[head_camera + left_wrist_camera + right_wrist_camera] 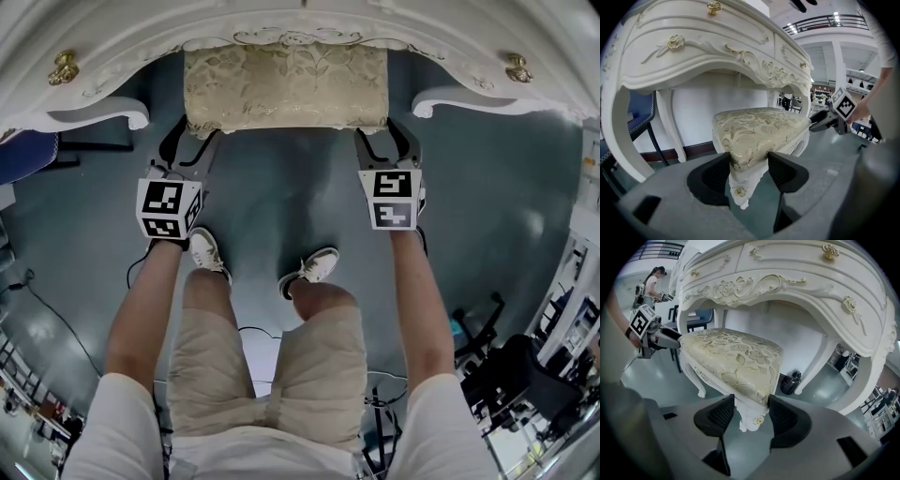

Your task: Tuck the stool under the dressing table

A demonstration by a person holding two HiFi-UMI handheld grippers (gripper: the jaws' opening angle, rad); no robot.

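Tucking step: gold-brocade white stool (286, 89) sitting partly under carved white dressing table (112, 70).
Left gripper (749, 171) and right gripper (752, 413) are clamping its near corners; next move is probably calling for an even inward push.

Both my arms (142, 309) extended forward and down; left gripper (191, 142) and right gripper (386, 141) each with fingers (787, 171) clamped on a near stool (286, 86) corner

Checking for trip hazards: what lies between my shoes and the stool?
Only bare grey floor, seen in the head view, separates the shoes from the stool.
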